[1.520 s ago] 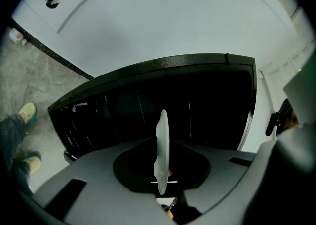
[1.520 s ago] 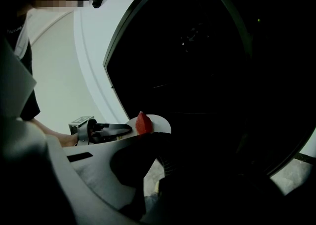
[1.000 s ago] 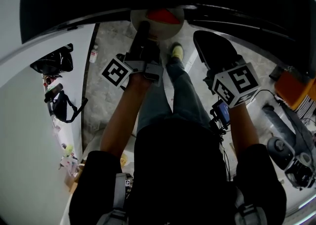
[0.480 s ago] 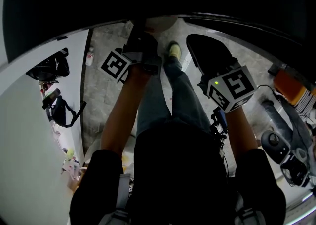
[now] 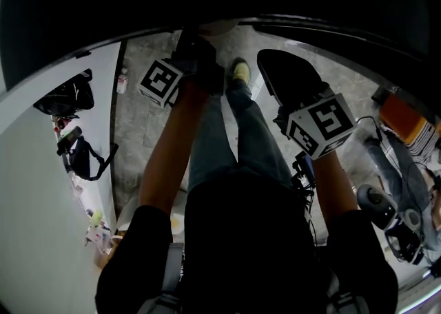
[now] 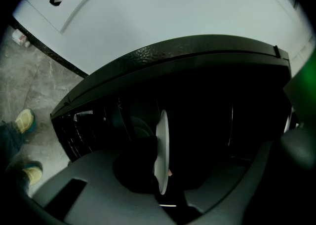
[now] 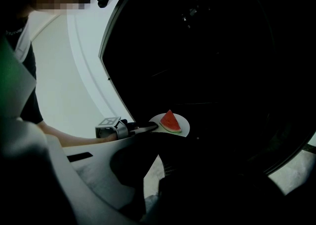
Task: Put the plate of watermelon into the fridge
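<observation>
A white plate (image 7: 170,123) with a red watermelon wedge (image 7: 171,120) hangs level at the mouth of the dark fridge (image 7: 222,46). My left gripper (image 7: 148,127) is shut on the plate's near rim. In the left gripper view the plate (image 6: 161,150) shows edge-on between the pads, with black fridge interior (image 6: 207,105) behind it. In the head view the left gripper (image 5: 198,36) reaches under the dark edge, and only a sliver of the plate (image 5: 219,27) shows. My right gripper (image 5: 289,75) hangs back to the right and holds nothing; its jaws are too dark to read.
A yellow-green shoe (image 5: 242,70) stands on the grey stone floor (image 5: 141,127) below the grippers. A white panel (image 7: 74,71) flanks the fridge opening on the left. A black bag (image 5: 65,96) and a small bottle (image 5: 122,84) lie at the left. Cables and orange gear (image 5: 406,120) crowd the right.
The left gripper has pushed the plate forward under the dark edge; the watermelon no longer shows in the head view. The right gripper has shifted slightly.
</observation>
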